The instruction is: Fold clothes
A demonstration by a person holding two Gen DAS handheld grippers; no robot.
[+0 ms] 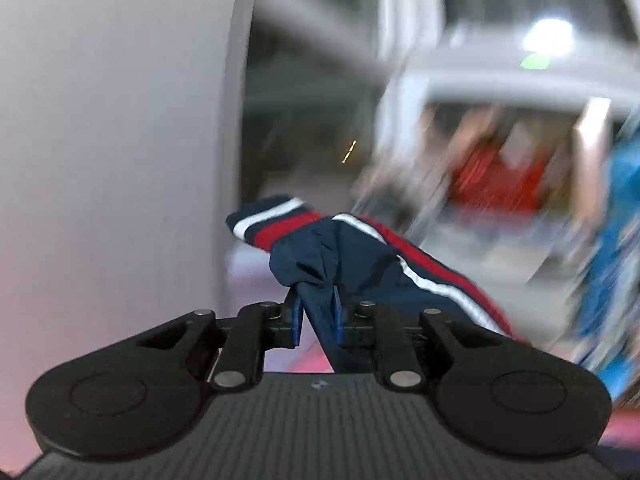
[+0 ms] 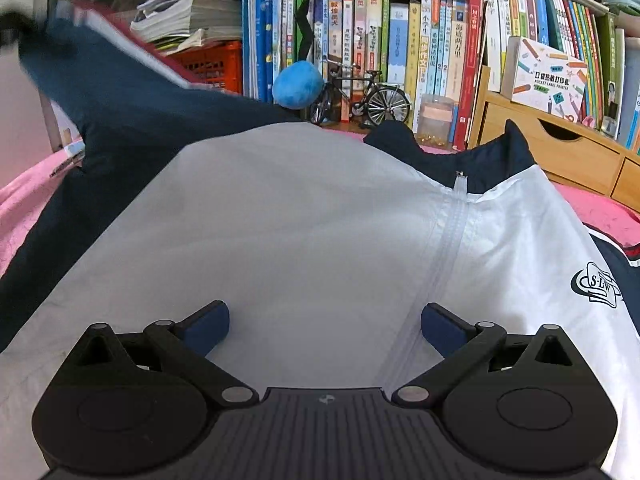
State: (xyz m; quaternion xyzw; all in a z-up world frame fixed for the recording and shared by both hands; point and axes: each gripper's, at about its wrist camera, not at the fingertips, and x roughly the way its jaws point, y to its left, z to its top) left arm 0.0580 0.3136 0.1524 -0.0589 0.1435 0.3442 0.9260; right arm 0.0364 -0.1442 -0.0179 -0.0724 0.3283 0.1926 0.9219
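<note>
While the left gripper (image 1: 316,312) is clamped on a bunched fold of the navy sleeve (image 1: 360,256), the right gripper (image 2: 324,324) hovers low over the jacket (image 2: 280,220) with its fingers set wide apart and nothing between them. The jacket lies front-up on a pink bed cover (image 2: 28,204), its white body panel directly under the right gripper and the zipper (image 2: 452,236) running away toward the navy collar (image 2: 460,148). A printed crest (image 2: 596,284) sits on the panel to the right of the zipper.

Handling judgement: the fabric appears thin, light and smooth — likely slippery, with no stiffness of its own. A pinch on a single layer may slide; a gathered fold or a seam holds better. The striped cuff (image 1: 272,220), with its red and white bands, is ribbed and thicker, so it offers the more secure hold.

Farther out, the raised sleeve crosses the upper left of the right wrist view, lifted clear of the bed — its far end is blurred. Beyond the bed stand a bookshelf (image 2: 400,40), a blue plush ball (image 2: 298,86) and a model bicycle (image 2: 360,96).
</note>
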